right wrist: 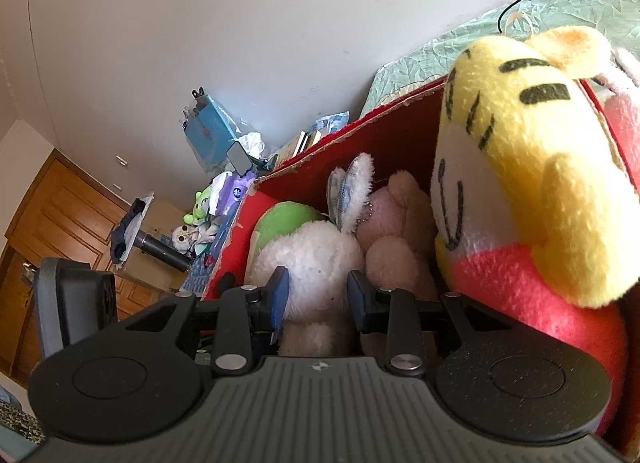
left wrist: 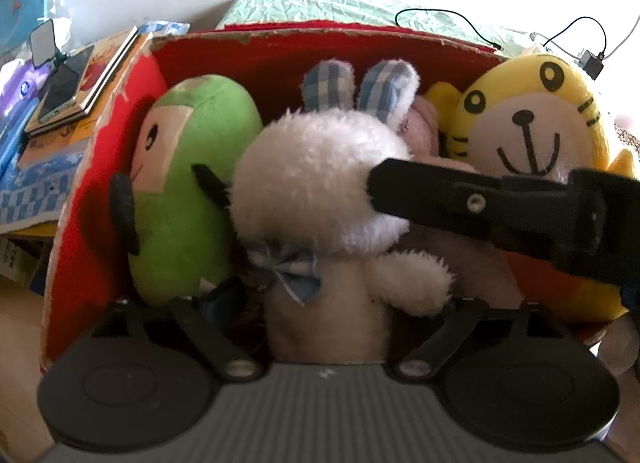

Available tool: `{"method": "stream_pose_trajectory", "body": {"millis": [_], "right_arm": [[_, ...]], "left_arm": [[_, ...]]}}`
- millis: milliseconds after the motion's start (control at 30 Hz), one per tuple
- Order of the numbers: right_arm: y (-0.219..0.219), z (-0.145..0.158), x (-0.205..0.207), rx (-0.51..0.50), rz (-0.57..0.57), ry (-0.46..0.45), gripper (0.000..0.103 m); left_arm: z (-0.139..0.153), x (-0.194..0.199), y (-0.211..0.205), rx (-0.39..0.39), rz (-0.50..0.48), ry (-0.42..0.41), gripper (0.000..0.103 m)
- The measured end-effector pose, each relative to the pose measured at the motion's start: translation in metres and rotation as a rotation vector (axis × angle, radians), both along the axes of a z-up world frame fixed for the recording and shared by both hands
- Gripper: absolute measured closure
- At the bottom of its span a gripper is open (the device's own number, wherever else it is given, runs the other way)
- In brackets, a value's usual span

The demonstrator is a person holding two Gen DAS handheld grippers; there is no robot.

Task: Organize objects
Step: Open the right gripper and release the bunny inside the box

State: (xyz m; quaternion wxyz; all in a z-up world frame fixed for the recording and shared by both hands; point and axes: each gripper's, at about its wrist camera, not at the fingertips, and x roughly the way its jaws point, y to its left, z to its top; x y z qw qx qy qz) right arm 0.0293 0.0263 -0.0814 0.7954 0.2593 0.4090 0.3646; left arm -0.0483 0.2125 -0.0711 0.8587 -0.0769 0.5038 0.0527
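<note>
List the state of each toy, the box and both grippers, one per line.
red box: open-topped, toys inside.
white rabbit: upright, between both grippers' fingers.
green plush: upright against the box's left wall.
tiger plush: upright at the right end.
pink plush: wedged behind the rabbit.
left gripper: around the rabbit's body; closure unclear.
right gripper: fingers either side of the rabbit.

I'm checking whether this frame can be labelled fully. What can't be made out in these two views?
- Left claw: its fingertips are buried behind the white rabbit in the left wrist view, so its grip is unclear.
- Pink plush: mostly hidden behind the rabbit and the yellow tiger in both views.
- Red box: floor covered by toys; near wall blocked by the claw body.
- Book covers beside the box: print too small to read.
</note>
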Motion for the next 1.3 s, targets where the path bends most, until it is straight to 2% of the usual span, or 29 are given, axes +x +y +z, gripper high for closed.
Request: {"method": "stream_pose_trajectory", "body": {"millis": [633, 900, 1300], "right_arm": [[0.001, 0.001, -0.011, -0.058, -0.023, -0.059, 0.072], [-0.004, 0.003, -0.016, -0.072, -0.041, -0.079, 0.076], [-0.014, 0.011, -0.03, -0.087, -0.079, -0.121, 0.075]], "left_arm": [[0.005, -0.016, -0.003, 0.015, 0.013, 0.007, 0.008], [-0.001, -0.005, -0.005, 0.03, 0.029, 0.008, 0.008], [0.013, -0.007, -0.011, 0.056, 0.053, -0.012, 0.009]]}}
